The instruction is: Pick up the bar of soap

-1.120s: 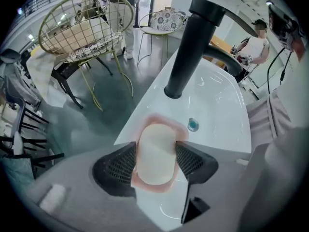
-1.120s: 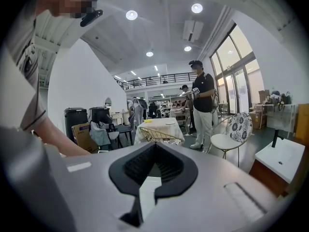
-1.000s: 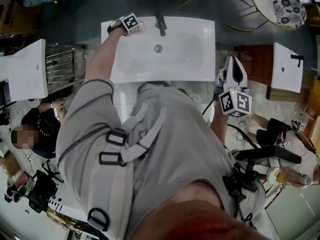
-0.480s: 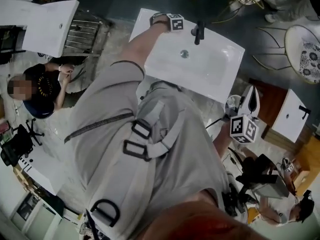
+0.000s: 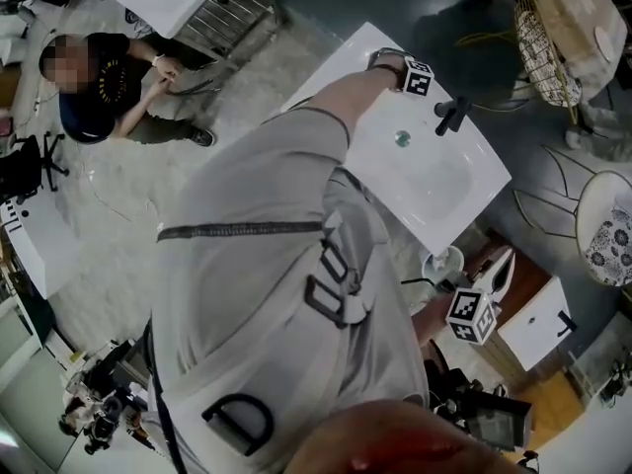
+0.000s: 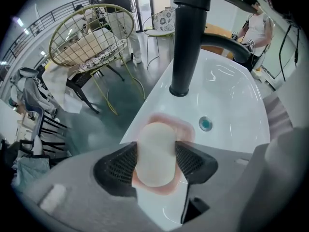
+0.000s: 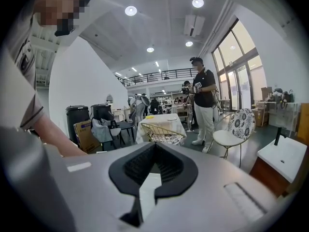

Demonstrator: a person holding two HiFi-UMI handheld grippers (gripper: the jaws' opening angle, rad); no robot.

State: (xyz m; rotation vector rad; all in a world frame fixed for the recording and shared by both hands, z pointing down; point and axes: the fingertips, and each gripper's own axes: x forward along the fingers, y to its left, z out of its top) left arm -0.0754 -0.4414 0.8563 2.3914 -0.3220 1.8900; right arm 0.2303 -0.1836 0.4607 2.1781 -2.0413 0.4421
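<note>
Lower centre, the left tongs [image 6: 156, 150] pinch the bar of soap [image 6: 155, 153] across its long sides, over a pink dish [image 6: 187, 129] on the sink [image 6: 231, 110] rim; likely slick, firm, light; right tongs [image 7: 153, 151] pressed together.

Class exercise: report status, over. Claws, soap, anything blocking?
Left claw shut on soap. Right claw shut, empty. Soap over pink dish on sink rim. Tap close ahead; nothing blocking.
</note>
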